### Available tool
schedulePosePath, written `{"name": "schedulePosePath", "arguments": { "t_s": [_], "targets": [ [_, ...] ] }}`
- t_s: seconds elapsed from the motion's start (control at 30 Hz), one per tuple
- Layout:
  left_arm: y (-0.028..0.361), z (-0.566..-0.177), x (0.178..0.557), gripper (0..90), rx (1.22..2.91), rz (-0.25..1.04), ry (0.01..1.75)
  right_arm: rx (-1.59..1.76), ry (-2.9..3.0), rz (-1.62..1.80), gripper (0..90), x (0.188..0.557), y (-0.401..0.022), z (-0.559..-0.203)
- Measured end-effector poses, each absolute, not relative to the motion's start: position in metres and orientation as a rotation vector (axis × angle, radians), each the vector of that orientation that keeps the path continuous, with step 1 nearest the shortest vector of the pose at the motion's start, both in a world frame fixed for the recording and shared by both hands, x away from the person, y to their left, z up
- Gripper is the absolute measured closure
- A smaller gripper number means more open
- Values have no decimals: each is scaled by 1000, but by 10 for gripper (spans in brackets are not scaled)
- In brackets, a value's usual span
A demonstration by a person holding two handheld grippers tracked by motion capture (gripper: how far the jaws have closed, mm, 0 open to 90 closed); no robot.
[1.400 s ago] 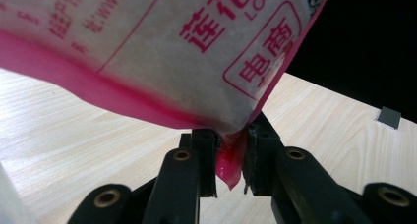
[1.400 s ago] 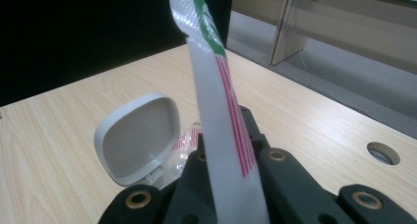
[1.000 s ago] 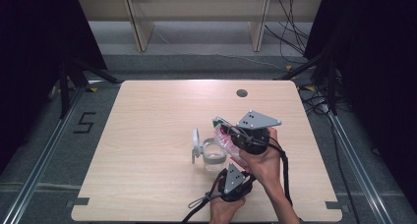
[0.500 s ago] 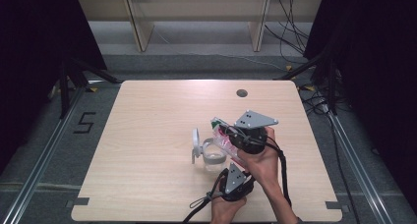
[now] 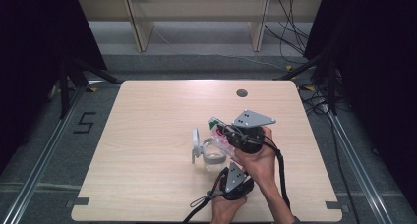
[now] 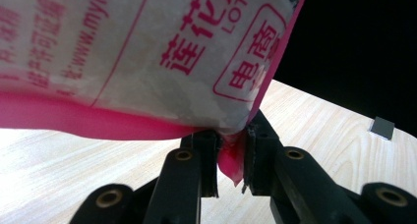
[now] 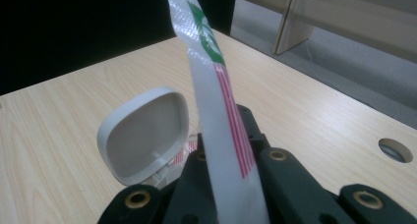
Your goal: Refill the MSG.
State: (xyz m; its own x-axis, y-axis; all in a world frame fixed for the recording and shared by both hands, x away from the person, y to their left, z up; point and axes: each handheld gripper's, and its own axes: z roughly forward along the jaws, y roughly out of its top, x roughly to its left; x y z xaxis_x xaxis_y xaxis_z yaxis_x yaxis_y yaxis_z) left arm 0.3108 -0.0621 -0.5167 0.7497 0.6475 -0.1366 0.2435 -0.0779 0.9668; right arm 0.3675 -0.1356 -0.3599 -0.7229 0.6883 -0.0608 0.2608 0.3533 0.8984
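1. A pale wooden table [image 5: 147,135] with rounded corners carries the work; a small round grommet hole [image 5: 241,93] sits near its far edge.
2. The right gripper [image 5: 227,134], black with a grey three-cornered plate on top, is held in the person's right hand [image 5: 255,160] above the right-middle of the table.
3. Its jaws are clenched on the top seam of a white plastic packet with pink edging and green print [image 5: 219,130]; in the right gripper view the seam [image 7: 216,101] rises edge-on from between the jaws, tilted slightly to the left.
4. The left gripper [image 5: 230,177], also black, is held in the left hand [image 5: 223,209] near the table's front edge, just below the right hand.
5. In the left gripper view its two jaws pinch the pink lower corner of the packet [image 6: 231,160]; the packet's white face with red printed characters [image 6: 147,52] spreads overhead.
6. So the packet hangs between the two grippers, held up off the table, gripped at the top and at a bottom corner.
7. A small clear plastic container [image 5: 212,154] stands on the table just left of the grippers, under the packet.
8. Its light grey hinged lid [image 5: 195,144] stands open and upright on the left side; in the right gripper view the rounded lid [image 7: 145,133] shows its hollow inner face.
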Motion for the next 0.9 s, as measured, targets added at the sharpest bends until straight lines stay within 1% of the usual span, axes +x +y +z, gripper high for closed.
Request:
{"name": "schedulePosePath", "arguments": {
  "t_s": [0.9],
  "targets": [
    [-66,-513,312,783,1630,368,713,783,2224,1270,900,368,-126,-358]
  ]
}}
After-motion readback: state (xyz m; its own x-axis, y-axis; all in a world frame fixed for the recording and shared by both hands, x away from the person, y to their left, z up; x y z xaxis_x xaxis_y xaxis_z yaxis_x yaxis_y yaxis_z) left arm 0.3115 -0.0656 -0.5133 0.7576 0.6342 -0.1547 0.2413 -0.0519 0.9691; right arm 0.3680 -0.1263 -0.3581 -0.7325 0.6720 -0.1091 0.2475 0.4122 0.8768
